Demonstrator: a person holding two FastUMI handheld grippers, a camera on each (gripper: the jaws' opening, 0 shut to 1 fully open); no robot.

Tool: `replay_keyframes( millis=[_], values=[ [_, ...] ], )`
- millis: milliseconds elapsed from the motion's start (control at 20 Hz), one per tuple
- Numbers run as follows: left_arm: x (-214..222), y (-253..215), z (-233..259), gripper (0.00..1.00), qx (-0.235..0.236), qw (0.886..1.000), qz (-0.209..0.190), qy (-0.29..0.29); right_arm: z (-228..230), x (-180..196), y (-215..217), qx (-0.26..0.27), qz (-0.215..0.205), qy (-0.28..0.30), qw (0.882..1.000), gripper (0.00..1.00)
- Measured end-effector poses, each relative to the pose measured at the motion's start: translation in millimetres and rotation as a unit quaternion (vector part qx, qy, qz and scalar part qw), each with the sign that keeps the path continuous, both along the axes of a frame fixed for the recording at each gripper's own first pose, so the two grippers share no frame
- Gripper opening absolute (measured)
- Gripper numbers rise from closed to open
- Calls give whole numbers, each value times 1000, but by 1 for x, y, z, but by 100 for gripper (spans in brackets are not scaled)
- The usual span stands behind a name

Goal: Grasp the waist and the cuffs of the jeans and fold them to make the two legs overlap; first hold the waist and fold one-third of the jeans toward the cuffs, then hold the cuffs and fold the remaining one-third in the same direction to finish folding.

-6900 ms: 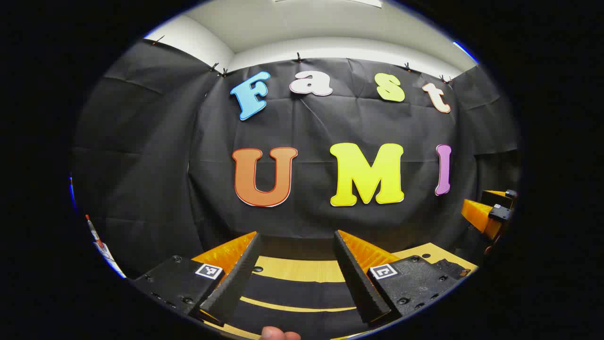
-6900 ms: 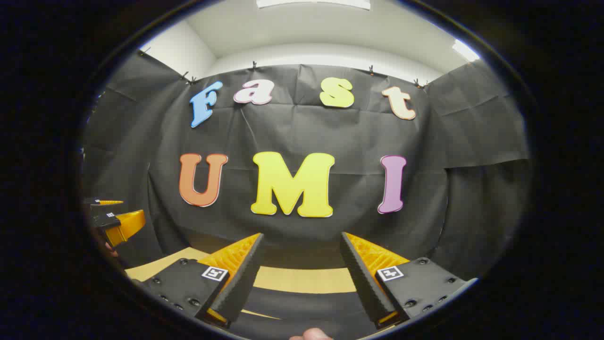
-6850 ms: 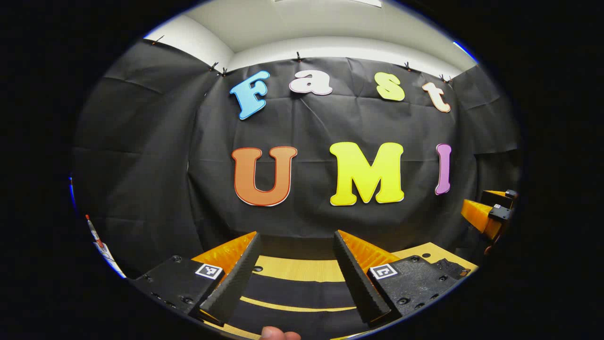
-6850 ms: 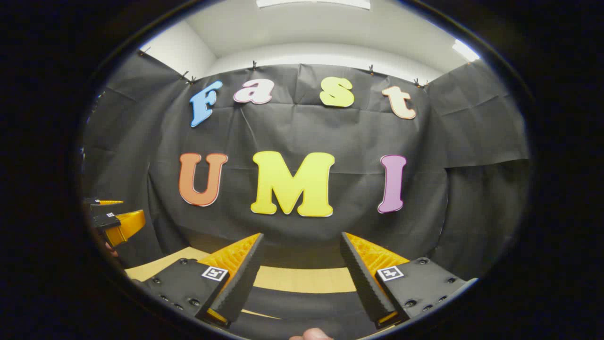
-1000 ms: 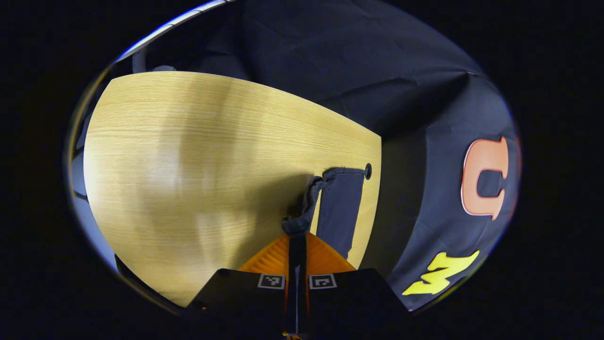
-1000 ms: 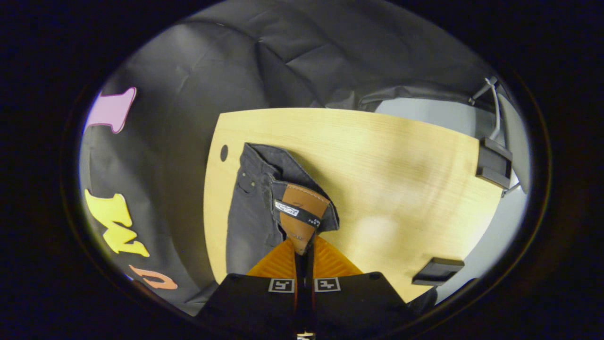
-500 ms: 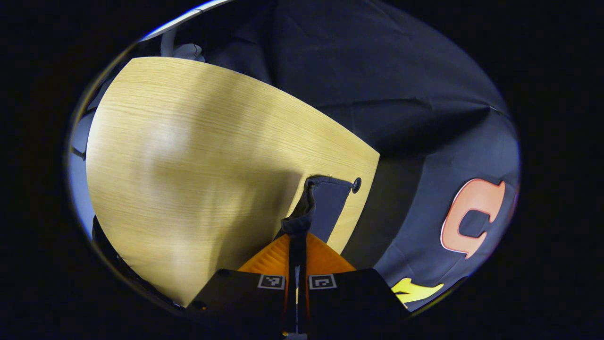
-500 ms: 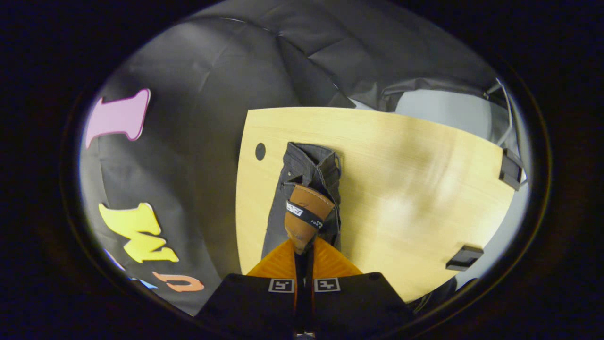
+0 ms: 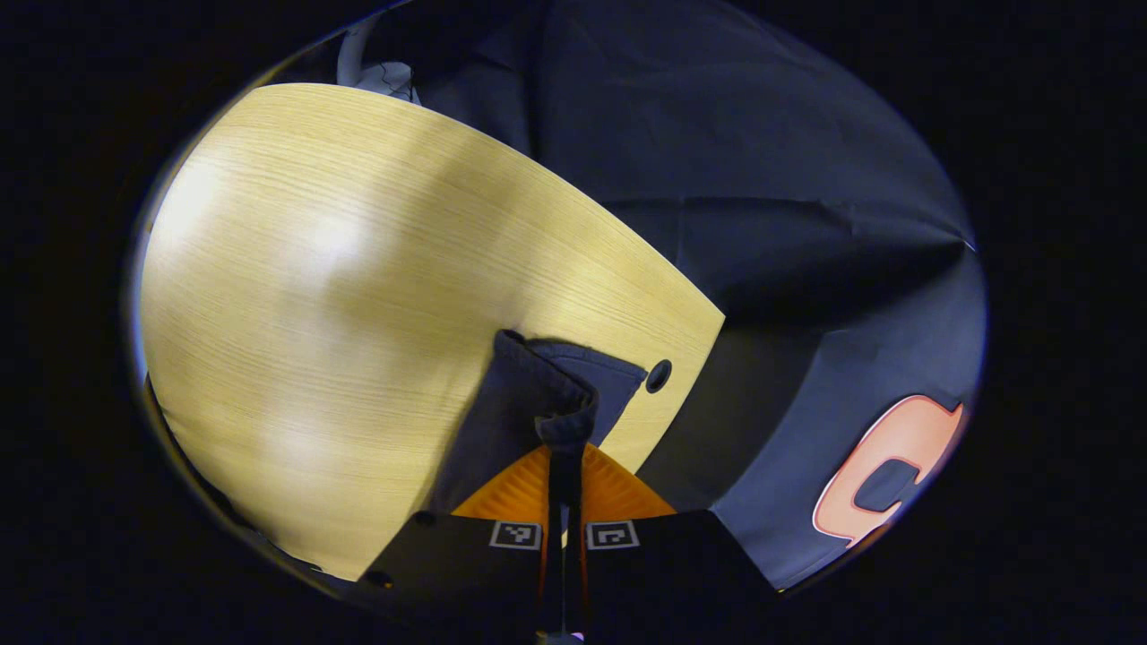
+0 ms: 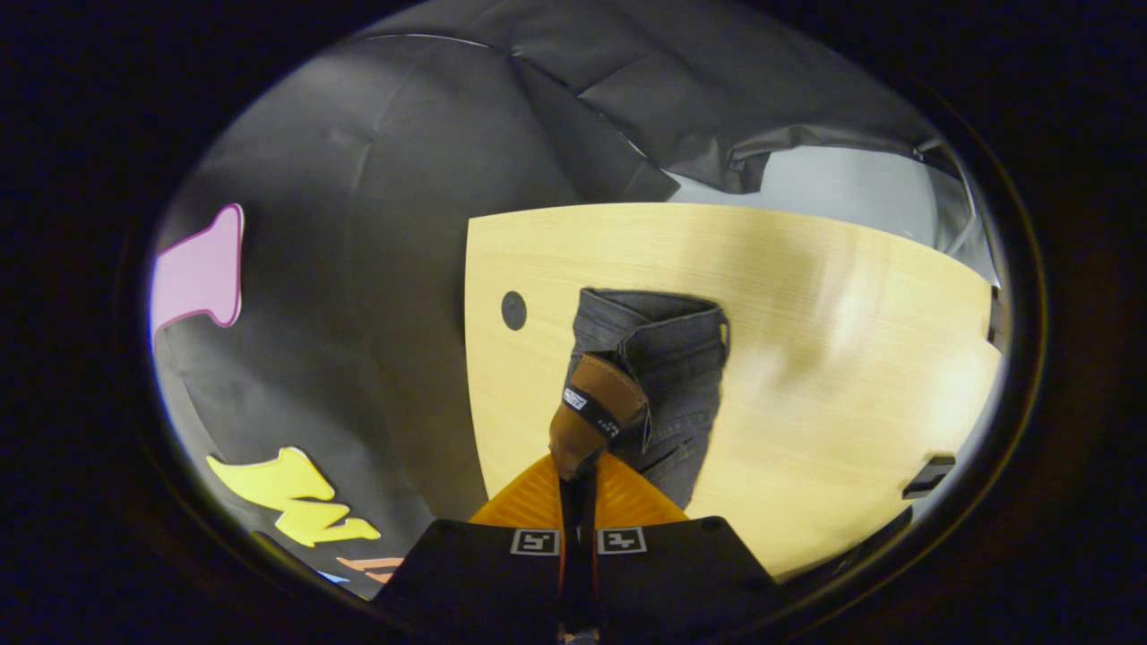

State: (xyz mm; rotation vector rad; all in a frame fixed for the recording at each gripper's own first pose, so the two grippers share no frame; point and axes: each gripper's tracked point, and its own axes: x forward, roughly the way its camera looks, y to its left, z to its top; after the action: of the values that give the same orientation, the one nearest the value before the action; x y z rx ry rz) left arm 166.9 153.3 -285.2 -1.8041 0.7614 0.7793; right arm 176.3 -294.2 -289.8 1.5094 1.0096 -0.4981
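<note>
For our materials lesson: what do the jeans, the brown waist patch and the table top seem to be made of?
Jeans: dark grey denim, matte, judging by the stitched seams and soft folds.
Brown waist patch: probably leather or an imitation, smooth and tan, crossed by a black band.
Table: pale wood or wood-look laminate; fine straight grain lines with a slight sheen.

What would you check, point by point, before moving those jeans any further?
1. Left gripper pinched on the cuff end: ok, fingers closed on the dark fabric.
2. Right gripper pinched at the waist, on the brown leather patch: ok.
3. Rest of the jeans lies on the wooden table: ok.
4. Both legs overlap evenly: cannot tell, the held fabric hides the edges.
5. Landing room on the table: ok, bare wood beside the jeans in both views.
6. Fabric near the round hole at the table edge: not ok, the cuff lies close to it.
</note>
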Motion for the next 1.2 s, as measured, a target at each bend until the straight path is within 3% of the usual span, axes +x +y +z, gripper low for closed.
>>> replay_keyframes(
  millis=[350,550,800,850,900,950,1050,1150,1200],
  values=[
    [71,-18,-56,4,11,998,-49,43,-42,54,1,16,-1,17,1000,0],
    [85,-25,-93,4,6,995,-72,66,-63,66,2,20,-7,29,999,1],
    [92,-32,-98,10,-27,993,-101,60,-76,72,4,15,-17,46,999,1],
    [90,-31,-97,21,-25,991,-111,69,-78,74,5,15,-22,47,999,1],
    [87,-29,-97,19,-23,990,-116,71,-78,75,4,16,-31,47,998,10],
    [86,-27,-94,48,-21,990,-117,71,-75,78,5,18,-41,43,998,8],
    [82,-19,-86,72,-19,991,-114,69,-65,86,3,20,-67,14,997,20],
    [76,-10,-76,91,-17,992,-106,66,-50,95,-6,23,-99,-21,995,51],
    [77,-10,-68,91,-19,993,-104,59,-42,91,-5,19,-97,-29,995,66]
  ],
)
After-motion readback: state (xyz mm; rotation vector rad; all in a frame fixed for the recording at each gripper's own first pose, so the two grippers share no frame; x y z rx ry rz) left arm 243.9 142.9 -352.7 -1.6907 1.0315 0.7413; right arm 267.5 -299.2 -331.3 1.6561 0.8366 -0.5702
